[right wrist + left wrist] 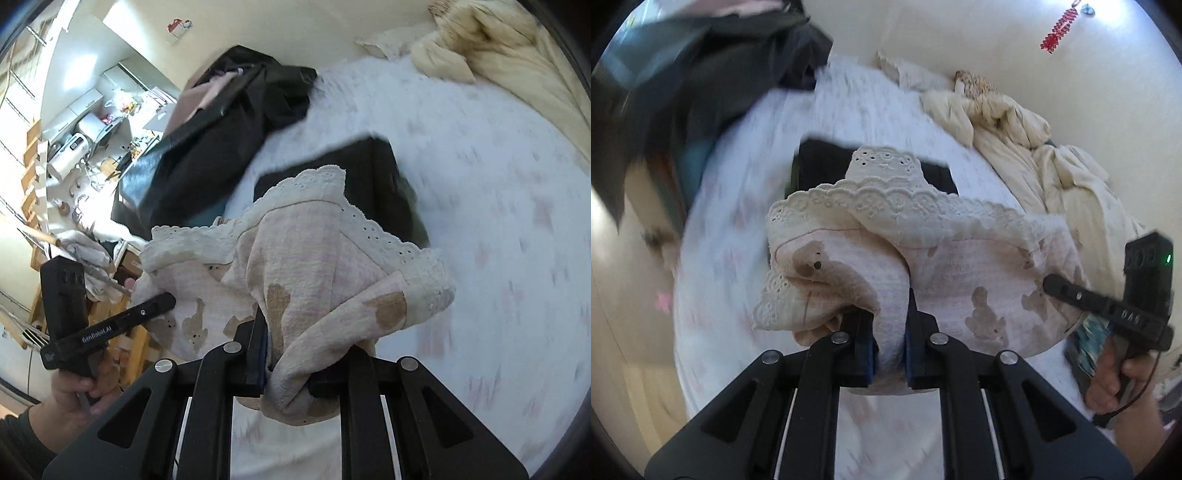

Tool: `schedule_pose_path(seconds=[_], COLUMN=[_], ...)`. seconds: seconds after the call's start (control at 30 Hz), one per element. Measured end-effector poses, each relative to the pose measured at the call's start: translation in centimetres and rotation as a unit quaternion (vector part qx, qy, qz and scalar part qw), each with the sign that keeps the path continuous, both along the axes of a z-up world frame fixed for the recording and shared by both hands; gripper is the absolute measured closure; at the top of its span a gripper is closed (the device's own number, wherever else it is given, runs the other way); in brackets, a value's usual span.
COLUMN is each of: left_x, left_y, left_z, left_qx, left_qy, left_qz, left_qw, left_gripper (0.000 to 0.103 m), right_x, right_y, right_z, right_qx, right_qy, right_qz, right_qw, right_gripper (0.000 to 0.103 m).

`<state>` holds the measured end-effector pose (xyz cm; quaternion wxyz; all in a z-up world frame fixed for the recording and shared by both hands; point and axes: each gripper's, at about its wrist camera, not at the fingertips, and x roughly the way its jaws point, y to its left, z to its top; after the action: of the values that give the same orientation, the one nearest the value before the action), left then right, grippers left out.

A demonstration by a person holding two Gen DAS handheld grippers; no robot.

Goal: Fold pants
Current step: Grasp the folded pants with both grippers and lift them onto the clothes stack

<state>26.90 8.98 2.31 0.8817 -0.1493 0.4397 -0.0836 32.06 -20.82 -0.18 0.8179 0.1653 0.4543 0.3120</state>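
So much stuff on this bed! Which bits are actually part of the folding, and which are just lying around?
In use:
- lace-trimmed pants
- left gripper
- right gripper

Lying about:
- folded dark garment
- black clothes heap
- cream duvet
- bedsheet

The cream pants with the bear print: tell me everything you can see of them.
The cream pants look like soft, crinkled cotton, pale pink-cream with brown bear shapes, trimmed with scalloped eyelet lace along the edges. They are bunched and partly folded, held up above the white bedsheet. The left tool is shut on a gathered fold at one side; the right tool is shut on a twisted bunch at the other. A dark folded garment lies behind them.
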Motion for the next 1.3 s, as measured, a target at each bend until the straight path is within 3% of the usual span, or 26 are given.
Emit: schedule_pose_path(seconds=[0.13, 0.27, 0.37, 0.43, 0.5, 0.57, 0.73, 0.8, 0.87, 0.9, 0.93, 1.0, 1.07, 1.17, 1.3], left_x=[6.3, 13.0, 16.2, 17.3, 17.9, 17.2, 13.8, 12.8, 12.3, 12.0, 11.8, 12.8, 15.6, 19.2, 23.0], left_y=[0.1, 0.4, 0.4, 1.2, 2.2, 3.6, 4.4, 4.3, 3.8, 3.2, 2.2, 0.2, -0.7, -0.5, 0.2], left_z=[-0.2, -3.6, -8.7, -11.6, -12.8, -12.1, -8.8, -7.7, -6.5, -6.1, -5.8, -5.9, -7.6, -10.4, -12.2], left_qx=[0.043, 0.069, 0.077, 0.093, 0.100, 0.084, 0.107, 0.116, 0.111, 0.110, 0.110, 0.119, 0.110, 0.113, 0.124], left_qy=[-0.014, -0.001, 0.061, 0.085, 0.097, 0.080, 0.012, -0.009, -0.042, -0.060, -0.078, -0.084, -0.037, -0.007, -0.009], left_qz=[0.005, 0.012, 0.007, 0.031, 0.058, 0.088, 0.081, 0.081, 0.082, 0.073, 0.057, 0.025, 0.019, 0.031, 0.041], left_qw=[0.9989, 0.9975, 0.9951, 0.9915, 0.9885, 0.9893, 0.9909, 0.9899, 0.9896, 0.9894, 0.9892, 0.9890, 0.9931, 0.9931, 0.9914], left_gripper=[0.094, 0.093, 0.087, 0.076, 0.047, 0.038, 0.038, 0.038, 0.038, 0.039, 0.043, 0.076, 0.092, 0.092, 0.092], right_x=[7.4, 14.3, 18.4, 20.1, 20.8, 20.7, 19.3, 18.5, 16.5, 16.1, 15.5, 15.7, 16.6, 19.4, 23.1], right_y=[2.6, 5.1, 4.7, 3.9, 2.5, 1.0, -2.3, -1.8, -0.5, 0.3, 1.7, 4.3, 6.4, 8.0, 7.4], right_z=[0.9, -1.6, -6.2, -9.0, -10.9, -11.2, -7.8, -5.5, -2.5, -1.8, -1.1, -1.7, -3.5, -7.1, -10.6], right_qx=[-0.046, -0.086, -0.085, -0.091, -0.085, -0.077, -0.030, -0.052, -0.091, -0.103, -0.109, -0.119, -0.151, -0.167, -0.143], right_qy=[-0.018, -0.020, 0.049, 0.086, 0.106, 0.097, 0.052, 0.017, -0.071, -0.090, -0.105, -0.093, -0.086, -0.055, -0.034], right_qz=[0.008, 0.006, -0.012, -0.036, -0.052, -0.060, -0.079, -0.082, -0.100, -0.095, -0.078, -0.044, -0.024, -0.026, -0.064], right_qw=[0.999, 0.996, 0.995, 0.991, 0.989, 0.991, 0.995, 0.995, 0.988, 0.986, 0.985, 0.988, 0.985, 0.984, 0.987], right_gripper=[0.088, 0.087, 0.081, 0.052, 0.036, 0.036, 0.034, 0.034, 0.041, 0.066, 0.099, 0.103, 0.103, 0.103, 0.103])
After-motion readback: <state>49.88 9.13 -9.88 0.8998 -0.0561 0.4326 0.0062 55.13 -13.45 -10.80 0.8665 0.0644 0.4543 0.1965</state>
